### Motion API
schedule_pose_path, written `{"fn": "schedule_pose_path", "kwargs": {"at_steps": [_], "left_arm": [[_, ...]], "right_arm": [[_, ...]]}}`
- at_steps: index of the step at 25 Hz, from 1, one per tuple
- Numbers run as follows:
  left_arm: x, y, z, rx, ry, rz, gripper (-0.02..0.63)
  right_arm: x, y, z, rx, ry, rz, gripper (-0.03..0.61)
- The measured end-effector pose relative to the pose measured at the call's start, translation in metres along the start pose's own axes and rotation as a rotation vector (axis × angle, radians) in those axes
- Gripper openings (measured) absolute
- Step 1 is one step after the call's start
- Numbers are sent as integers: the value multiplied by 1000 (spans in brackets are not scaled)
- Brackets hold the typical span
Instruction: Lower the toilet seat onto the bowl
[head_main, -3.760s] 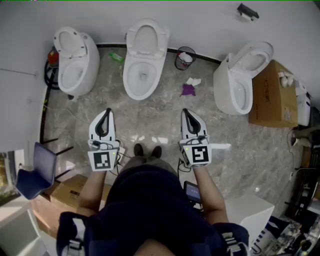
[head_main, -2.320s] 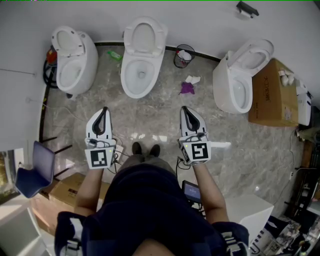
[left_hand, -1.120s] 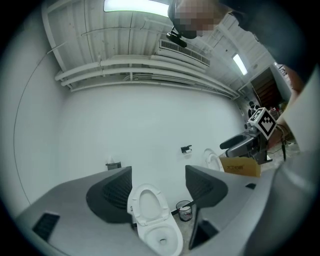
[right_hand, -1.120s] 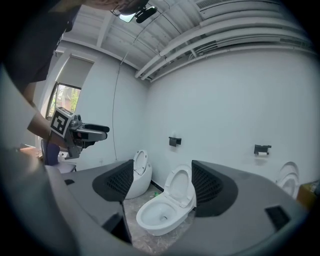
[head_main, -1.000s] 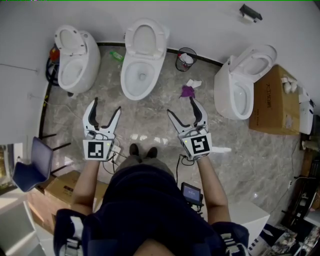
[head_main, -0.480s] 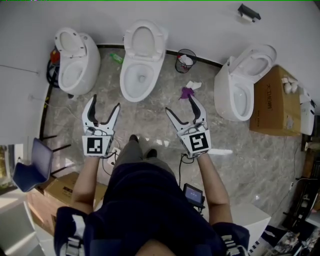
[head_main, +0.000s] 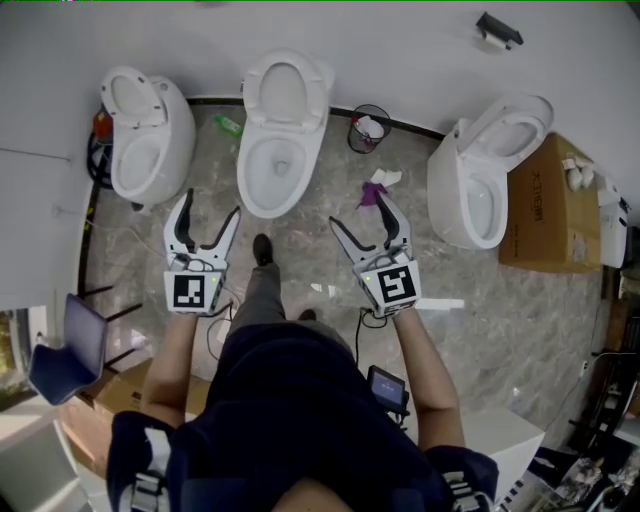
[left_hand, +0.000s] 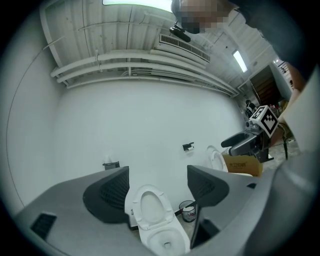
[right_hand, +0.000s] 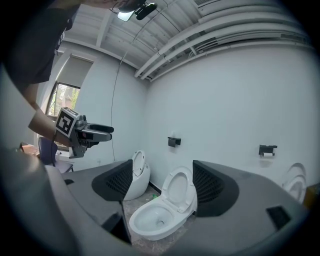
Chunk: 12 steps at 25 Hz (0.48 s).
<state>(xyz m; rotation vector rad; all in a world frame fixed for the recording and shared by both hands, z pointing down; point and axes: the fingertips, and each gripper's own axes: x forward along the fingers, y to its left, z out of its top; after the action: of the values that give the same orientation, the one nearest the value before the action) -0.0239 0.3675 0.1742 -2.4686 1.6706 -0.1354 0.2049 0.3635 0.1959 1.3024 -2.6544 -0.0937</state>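
The middle toilet (head_main: 280, 135) stands against the wall (head_main: 400, 40). Its seat (head_main: 283, 88) is upright and leans back toward the wall, well clear of the bowl (head_main: 272, 172). In the head view the seat cannot be told from any lid behind it, and the hinge is too small to make out.

The left gripper (head_main: 211, 205) hangs in front of the toilet, a little to its left. Its jaws are spread wide with nothing between them. In the left gripper view the seat shows far off in the gap, one jaw's edge overlaps the seat's side, and the bowl's front is cut off by the bottom edge.

The right gripper (head_main: 359, 212) hangs in front of the toilet and to its right, its jaws also wide apart and empty. In the right gripper view the toilet's foot is hidden behind the gripper's body.

A shoe (head_main: 262, 250) is on the floor (head_main: 310, 235) just before the bowl, between the grippers. A bin (head_main: 367, 128) stands at the wall right of the toilet. The person's body hides the floor nearer than the grippers.
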Motion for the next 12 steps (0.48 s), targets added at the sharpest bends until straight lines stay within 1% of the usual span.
{"fn": "schedule_pose_path", "kwargs": {"at_steps": [5, 9, 12], "left_arm": [[52, 48, -22, -18, 8, -28, 351], [102, 96, -44, -38, 32, -62, 351], [138, 130, -61, -54, 55, -92, 351]], "right_arm": [[74, -22, 2, 11, 14, -28, 371], [154, -45, -1, 7, 47, -55, 371], [214, -65, -5, -16, 73, -87, 370]]}}
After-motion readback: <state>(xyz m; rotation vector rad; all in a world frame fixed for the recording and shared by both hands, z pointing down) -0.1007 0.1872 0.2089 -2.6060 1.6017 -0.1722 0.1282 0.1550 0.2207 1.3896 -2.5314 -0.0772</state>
